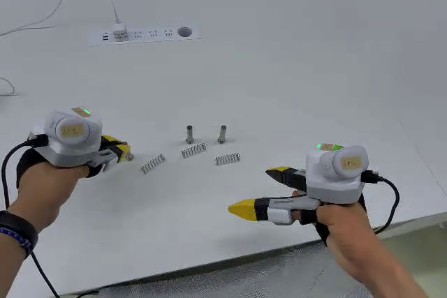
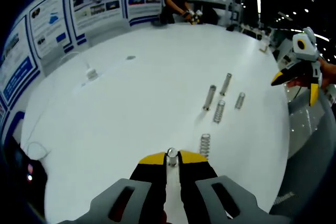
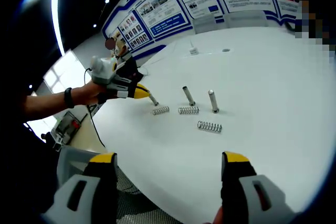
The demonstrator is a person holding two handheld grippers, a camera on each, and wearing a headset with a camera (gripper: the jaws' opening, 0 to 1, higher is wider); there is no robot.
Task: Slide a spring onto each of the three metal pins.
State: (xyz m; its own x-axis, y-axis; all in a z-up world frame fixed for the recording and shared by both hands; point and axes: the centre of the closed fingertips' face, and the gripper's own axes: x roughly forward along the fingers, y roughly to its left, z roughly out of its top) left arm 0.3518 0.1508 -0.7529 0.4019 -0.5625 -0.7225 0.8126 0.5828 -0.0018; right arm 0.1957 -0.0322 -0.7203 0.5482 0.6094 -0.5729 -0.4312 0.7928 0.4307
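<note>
Bench point(image 1: 279, 75) — white and wide. Its near edge crosses the bottom of the head view, and its right end is cut off.
Power strip point(image 1: 143, 34) — lies flat by the far edge with one plug in it. The cable runs out of frame to the left.
Right claw point(image 1: 264, 190) — by the near edge, right side. The yellow-tipped jaws are spread wide with nothing between them.
Left claw point(image 1: 124, 151) — at the bench's left side, clenched on the held pin point(image 2: 171, 155). Just the pin's round end shows between the tips; its shank is hidden.
Left standing pin point(image 1: 189, 134), right standing pin point(image 1: 222, 133) — upright at mid-bench, side by side and bare. How they are seated cannot be made out.
Left spring point(image 1: 152, 164), middle spring point(image 1: 193, 150), right spring point(image 1: 227, 159) — lying flat in a loose row just nearside of the standing pins.
</note>
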